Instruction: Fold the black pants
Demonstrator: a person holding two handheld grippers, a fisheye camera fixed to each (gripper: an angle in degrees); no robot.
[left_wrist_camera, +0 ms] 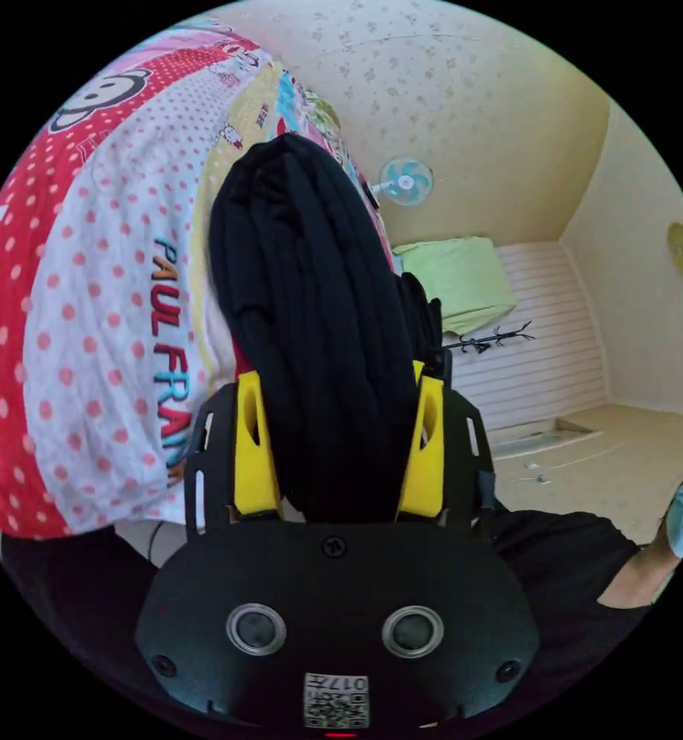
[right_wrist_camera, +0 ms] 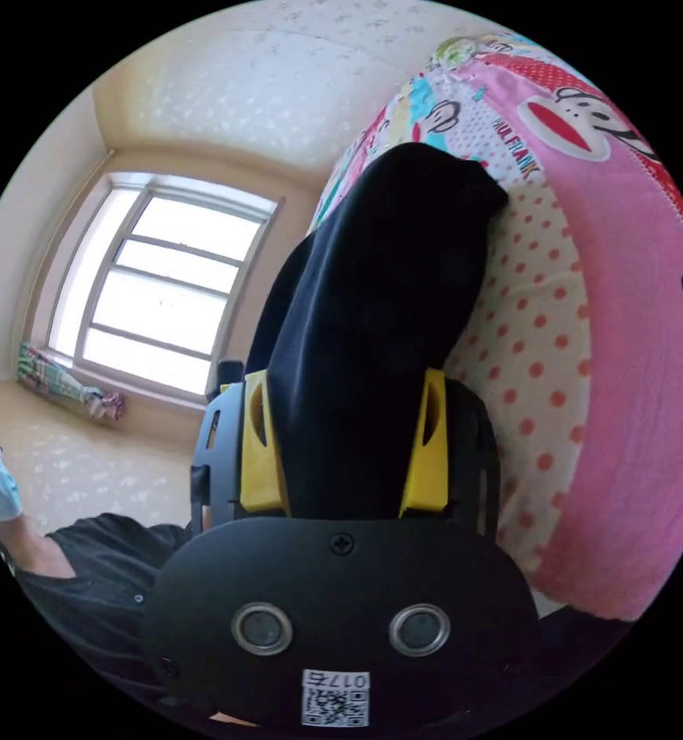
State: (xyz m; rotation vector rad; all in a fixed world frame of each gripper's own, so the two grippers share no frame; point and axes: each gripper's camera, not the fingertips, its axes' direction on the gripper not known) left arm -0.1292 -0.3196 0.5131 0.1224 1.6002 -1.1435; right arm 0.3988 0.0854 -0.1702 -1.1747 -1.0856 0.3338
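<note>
Bunched black fabric pants [left_wrist_camera: 311,308], gathered in thick folds and lifted against a bright cartoon-print bedsheet with red polka dots [left_wrist_camera: 87,308]. Clamped between the yellow-padded jaws of the left gripper [left_wrist_camera: 340,439], both pads pressing the cloth. Likewise gripped in the right gripper [right_wrist_camera: 343,443], jaws held apart by the thick bundle. Beyond, possibly a small wall fan [left_wrist_camera: 405,181]; a bright window [right_wrist_camera: 164,285].
</note>
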